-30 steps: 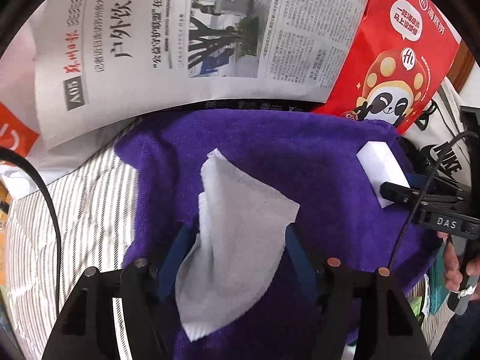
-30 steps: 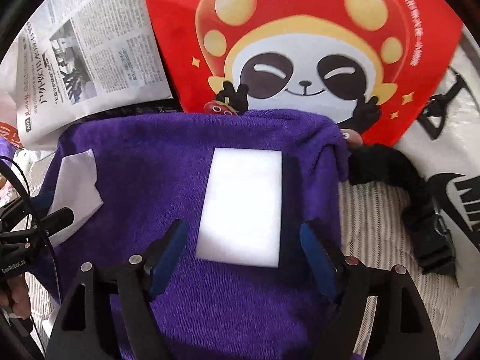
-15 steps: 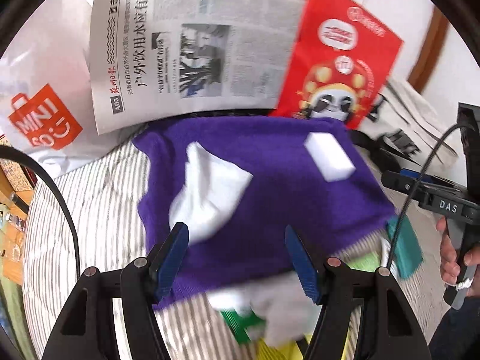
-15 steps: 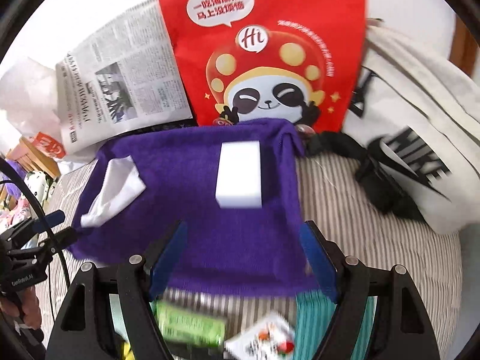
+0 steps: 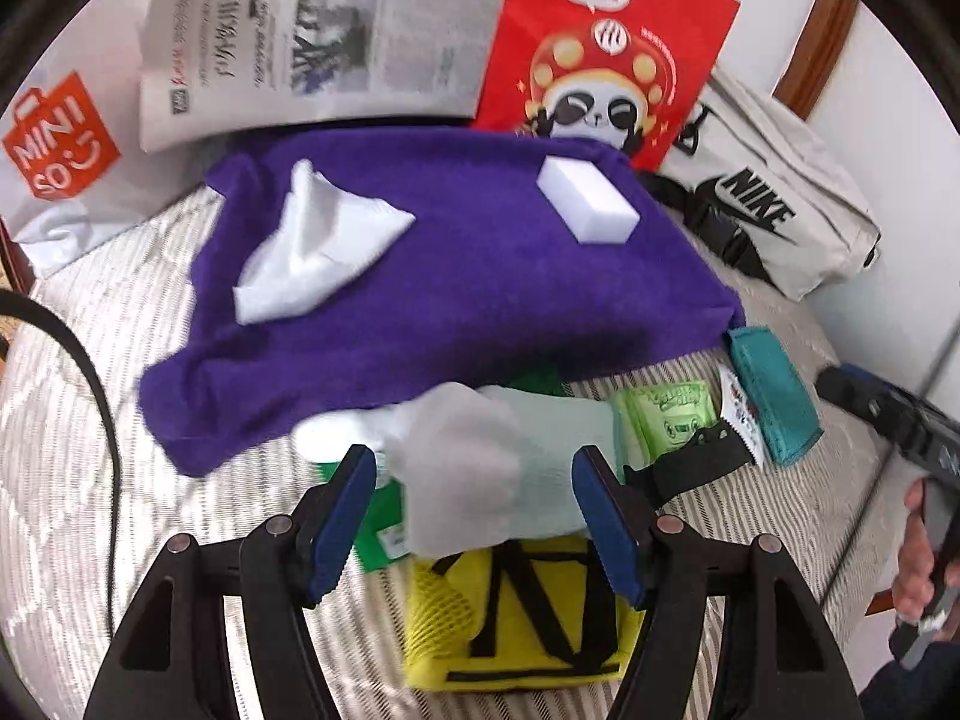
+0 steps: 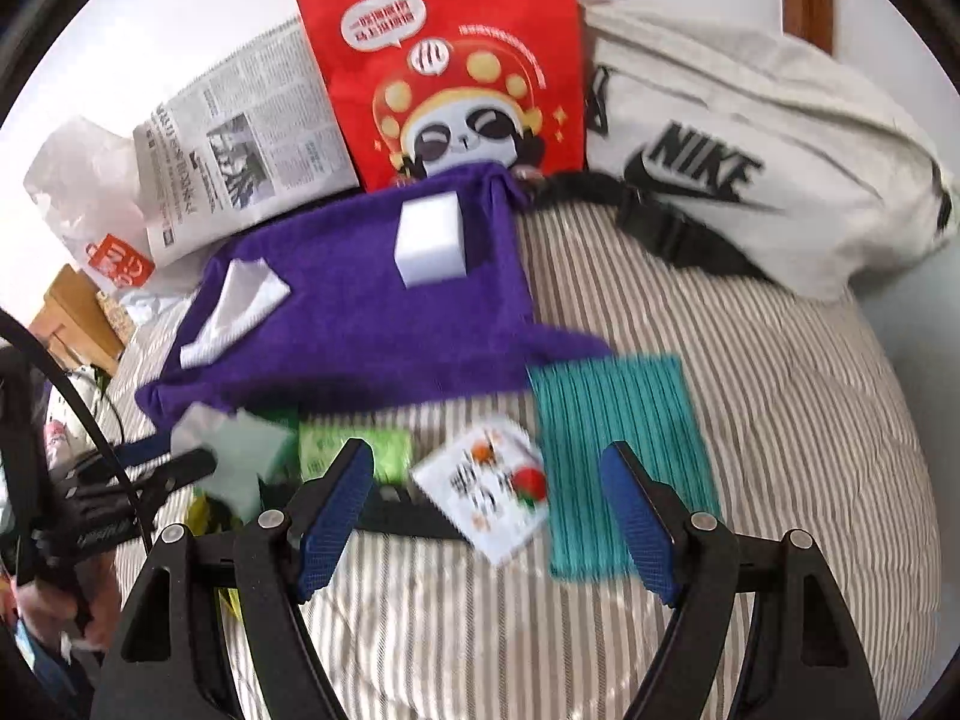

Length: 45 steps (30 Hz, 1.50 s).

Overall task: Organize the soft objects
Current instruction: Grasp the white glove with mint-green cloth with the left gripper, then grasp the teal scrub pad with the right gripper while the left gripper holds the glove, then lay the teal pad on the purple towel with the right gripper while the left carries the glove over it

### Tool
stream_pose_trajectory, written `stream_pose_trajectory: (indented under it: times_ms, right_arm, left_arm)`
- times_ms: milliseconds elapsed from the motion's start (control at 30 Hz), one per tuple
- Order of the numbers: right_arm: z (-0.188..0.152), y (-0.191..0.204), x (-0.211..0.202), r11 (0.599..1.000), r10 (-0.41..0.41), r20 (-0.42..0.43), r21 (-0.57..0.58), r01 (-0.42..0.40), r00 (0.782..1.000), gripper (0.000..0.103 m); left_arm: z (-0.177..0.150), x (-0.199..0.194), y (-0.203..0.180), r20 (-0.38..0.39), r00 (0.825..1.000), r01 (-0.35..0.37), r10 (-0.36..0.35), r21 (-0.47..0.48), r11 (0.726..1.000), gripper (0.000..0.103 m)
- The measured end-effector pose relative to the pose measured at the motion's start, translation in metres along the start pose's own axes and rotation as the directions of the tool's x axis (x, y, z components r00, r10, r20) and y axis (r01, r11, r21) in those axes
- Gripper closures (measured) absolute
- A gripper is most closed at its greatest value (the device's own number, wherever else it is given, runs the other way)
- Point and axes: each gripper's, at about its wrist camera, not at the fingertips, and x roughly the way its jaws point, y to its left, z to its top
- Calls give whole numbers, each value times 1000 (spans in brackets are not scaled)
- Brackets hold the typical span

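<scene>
A purple towel [image 5: 456, 300] lies on striped bedding, with a crumpled white tissue [image 5: 312, 252] on its left and a white sponge block [image 5: 588, 207] on its right. My left gripper [image 5: 474, 510] is open over a pale mint cloth [image 5: 498, 456] that lies between its blue fingers on a yellow mesh bag [image 5: 516, 624]. In the right wrist view the towel [image 6: 372, 324] lies farther off. My right gripper [image 6: 486, 510] is open above a white printed packet [image 6: 486, 492], beside a teal ribbed cloth [image 6: 624, 456]. Nothing is gripped by either.
A red panda bag [image 6: 444, 66], a newspaper [image 5: 324, 30], a white Nike bag [image 6: 750, 162] and a Miniso bag [image 5: 54, 144] stand behind the towel. A green packet [image 5: 666, 414] and a black strap [image 5: 690, 471] lie near the front. A hand [image 5: 918, 558] holds the right gripper.
Both grippers have drawn back from the towel, leaving the tissue and the sponge lying on it. The cloths, packets and yellow bag in front of the towel have come into view.
</scene>
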Motion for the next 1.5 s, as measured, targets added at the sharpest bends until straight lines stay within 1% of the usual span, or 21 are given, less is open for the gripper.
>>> stream_pose_trajectory:
  times_ms: [100,167,233,267,300,333,400,467,567,633,767,867,967,1033,1067,1133,1200,1267,1400,1500]
  right_arm:
    - [-9,-10,-1,1000,-14,-8,11,15,1000,25]
    - [-14,-19,-1,999,-14,-12,34,14,1000,25]
    - [-17,-29,-1,998,-18,-15,57,19,1000,25]
    - [-19,-32,-1,998,-23,-16,65,24,1000,25]
    - [-21,-36,0,997,-26,-17,76,27,1000,25]
    - [-21,-39,0,996,-28,-19,84,29,999,25]
    - [-23,-44,0,995,-29,-21,98,31,999,25]
    - [-24,-46,-1,995,-33,-18,98,34,999,25]
    - [-24,-46,-4,995,-45,-12,91,45,999,25]
    - [-24,-45,-5,995,-53,-11,84,54,999,25]
    - [-24,-47,-2,995,-66,-13,75,67,998,25]
    - [-22,-51,9,995,-64,-28,80,66,998,25]
    - [-20,-54,26,993,-73,-55,84,77,996,25]
    - [-17,-53,36,992,-107,-68,57,111,992,25]
    - [-15,-52,38,992,-121,-65,39,124,991,25]
    - [-11,-48,44,991,-136,-65,-8,136,989,23]
    - [-6,-45,49,987,-158,-68,-42,155,985,21]
    - [-2,-43,56,983,-173,-77,-71,167,982,16]
    - [1,-41,71,971,-215,-96,-132,201,972,13]
    - [2,-48,77,980,-181,-104,-98,171,978,13]
  left_arm:
    - [0,14,-9,-15,1000,-11,11,7,1000,37]
    - [-2,19,-15,-15,1000,-5,5,5,1000,42]
    - [-3,19,-22,6,1000,-3,3,19,1000,60]
    - [-2,18,-24,10,1000,-1,1,26,1000,64]
    - [-2,17,-26,17,1000,-2,1,34,999,72]
    - [-2,14,-27,27,1000,-6,5,42,999,78]
    - [-2,9,-26,32,999,2,-4,51,999,86]
    - [-3,0,-23,44,999,11,-14,51,999,86]
    - [-5,-18,-16,76,997,-5,1,53,999,87]
    - [-6,-30,-10,92,996,-1,-3,46,999,87]
    - [-14,-54,0,125,992,-38,32,48,998,87]
    - [-22,-56,10,119,992,-35,32,28,999,87]
    - [-26,-50,16,111,993,-28,27,4,1000,87]
    - [-26,-48,22,122,992,0,3,-26,1000,87]
    - [-24,-49,25,130,991,25,-19,-44,999,87]
    - [-20,-51,27,141,989,62,-53,-60,996,87]
    - [-15,-56,25,161,984,85,-75,-56,995,87]
    - [-11,-59,22,169,982,98,-90,-44,994,87]
    - [-7,-60,19,171,981,103,-96,-29,994,87]
    - [-8,-58,18,165,981,106,-101,-21,994,87]
